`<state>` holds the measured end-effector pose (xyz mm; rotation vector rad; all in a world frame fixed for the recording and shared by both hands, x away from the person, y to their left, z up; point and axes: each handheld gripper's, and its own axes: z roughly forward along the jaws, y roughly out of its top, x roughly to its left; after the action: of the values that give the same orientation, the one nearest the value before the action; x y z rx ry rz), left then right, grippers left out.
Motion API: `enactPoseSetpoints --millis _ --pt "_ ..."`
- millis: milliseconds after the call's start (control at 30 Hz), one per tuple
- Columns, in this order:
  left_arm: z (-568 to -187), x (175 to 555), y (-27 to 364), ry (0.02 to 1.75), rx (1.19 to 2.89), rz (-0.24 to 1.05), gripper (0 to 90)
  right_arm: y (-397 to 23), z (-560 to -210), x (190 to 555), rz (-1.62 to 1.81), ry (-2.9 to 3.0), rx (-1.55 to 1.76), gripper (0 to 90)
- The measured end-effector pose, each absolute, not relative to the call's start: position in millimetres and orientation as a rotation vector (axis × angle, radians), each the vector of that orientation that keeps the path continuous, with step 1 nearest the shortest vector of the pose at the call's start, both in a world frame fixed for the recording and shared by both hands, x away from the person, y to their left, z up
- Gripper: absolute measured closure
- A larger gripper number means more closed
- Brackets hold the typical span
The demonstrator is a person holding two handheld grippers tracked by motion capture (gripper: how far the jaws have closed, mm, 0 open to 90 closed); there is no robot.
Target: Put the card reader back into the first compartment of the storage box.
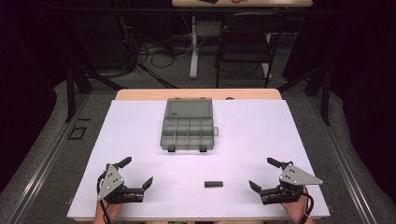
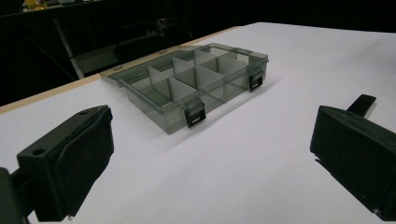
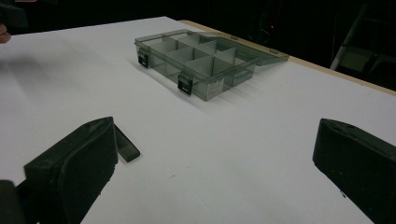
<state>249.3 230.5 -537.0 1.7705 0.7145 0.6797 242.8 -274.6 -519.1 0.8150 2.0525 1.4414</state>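
A grey see-through compartment box (image 1: 187, 131) (image 2: 196, 84) (image 3: 198, 58) lies open in the middle of the white table, its lid folded back flat and its cells empty. A small dark flat bar (image 1: 213, 184) (image 3: 126, 145) lies near the front edge, between the two grippers. My left gripper (image 1: 138, 173) (image 2: 210, 154) rests at the front left, open and holding nothing. My right gripper (image 1: 264, 174) (image 3: 215, 158) rests at the front right, open and holding nothing. In the right gripper view the bar lies just beyond the left jaw; in the left gripper view its end (image 2: 362, 103) peeks out behind the right jaw.
The white sheet (image 1: 140, 135) covers a wooden table whose far edge (image 1: 140, 94) shows. A black chair (image 1: 245, 44) and a white table leg (image 1: 193, 46) stand beyond the table, with cables on the floor. Dark surroundings lie on both sides.
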Motion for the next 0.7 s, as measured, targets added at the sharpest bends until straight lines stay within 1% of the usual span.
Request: enactPoseSetpoints --millis 433,700 --pt "-538.7 249.4 230.6 0.730 1.780 0.653 0.0 -272.0 -517.6 251.2 1.415 2.122 0.775 0.0" --pt "-538.3 252.2 231.7 0.728 1.782 0.648 0.0 -256.9 -515.3 266.4 1.403 2.244 0.710 0.0"
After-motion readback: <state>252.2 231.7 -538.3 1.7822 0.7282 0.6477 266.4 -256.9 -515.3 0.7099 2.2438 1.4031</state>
